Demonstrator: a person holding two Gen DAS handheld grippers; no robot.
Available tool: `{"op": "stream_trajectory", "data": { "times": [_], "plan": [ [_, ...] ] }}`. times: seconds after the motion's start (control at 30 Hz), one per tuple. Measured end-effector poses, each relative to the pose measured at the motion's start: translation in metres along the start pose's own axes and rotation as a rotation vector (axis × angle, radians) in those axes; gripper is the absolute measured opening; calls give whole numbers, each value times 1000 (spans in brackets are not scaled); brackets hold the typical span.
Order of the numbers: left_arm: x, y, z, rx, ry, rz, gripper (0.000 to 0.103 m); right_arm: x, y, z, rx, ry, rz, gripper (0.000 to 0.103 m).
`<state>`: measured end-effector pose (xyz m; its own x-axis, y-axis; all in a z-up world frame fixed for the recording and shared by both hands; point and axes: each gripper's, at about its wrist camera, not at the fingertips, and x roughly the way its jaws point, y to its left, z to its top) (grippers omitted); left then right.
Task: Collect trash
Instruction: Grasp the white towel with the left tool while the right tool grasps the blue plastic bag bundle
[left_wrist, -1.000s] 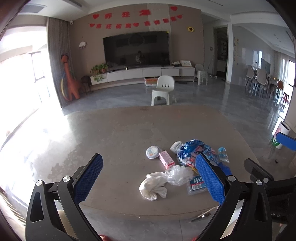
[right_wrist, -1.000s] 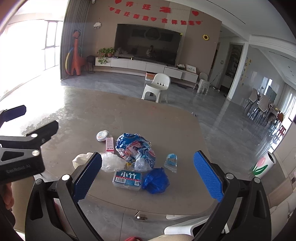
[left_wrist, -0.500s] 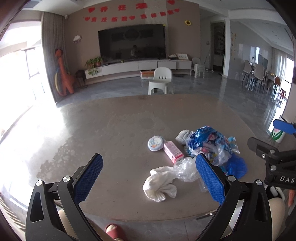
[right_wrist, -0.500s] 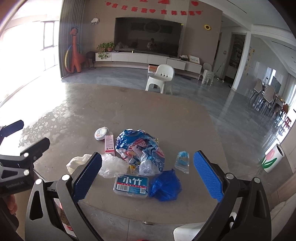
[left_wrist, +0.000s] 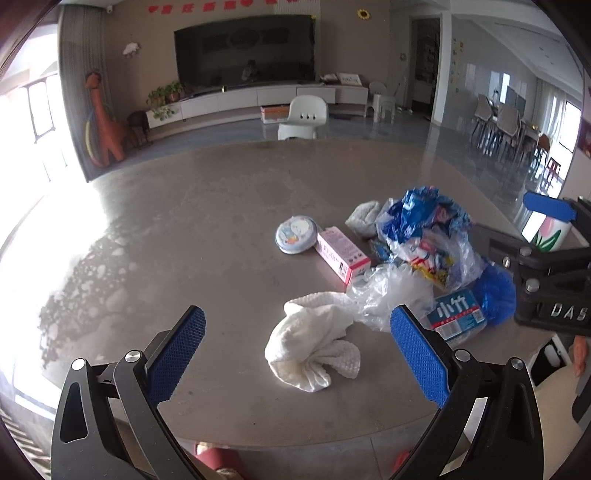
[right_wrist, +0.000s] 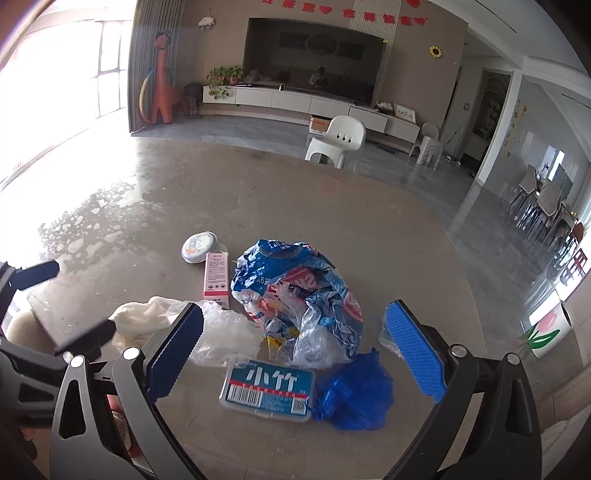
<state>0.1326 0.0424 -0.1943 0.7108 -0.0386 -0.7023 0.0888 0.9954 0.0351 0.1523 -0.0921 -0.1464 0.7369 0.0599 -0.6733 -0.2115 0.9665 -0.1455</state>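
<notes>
Both grippers advanced toward trash pile since earlier frames. Left gripper (left_wrist: 297, 354) spread wide, empty, framing white cloth (left_wrist: 314, 347) lower centre. Right gripper (right_wrist: 293, 350) likewise, over tissue pack (right_wrist: 267, 389). Step: approach. Next: descend, clamp.

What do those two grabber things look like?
Both look alike. The left gripper and the right gripper each have two black fingers shaped like wedges with cut-out holes and silver screws. The inner pads are bright blue and bumpy. White letters "DAS" show on the right gripper's black side in the left view. No cables or sleeves show.
</notes>
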Motion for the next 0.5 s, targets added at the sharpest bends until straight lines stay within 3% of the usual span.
{"op": "stream_trajectory", "data": {
  "times": [0.27,0.43,0.5],
  "plan": [
    [56,12,-12,-26,78,3,98,28,-4,-1,33,15,35,99],
    [95,12,-23,-9,171,-17,98,38,-6,-4,55,15,54,99],
    [99,11,-28,-11,145,-29,98,40,-7,-7,61,16,59,99]
  ]
}}
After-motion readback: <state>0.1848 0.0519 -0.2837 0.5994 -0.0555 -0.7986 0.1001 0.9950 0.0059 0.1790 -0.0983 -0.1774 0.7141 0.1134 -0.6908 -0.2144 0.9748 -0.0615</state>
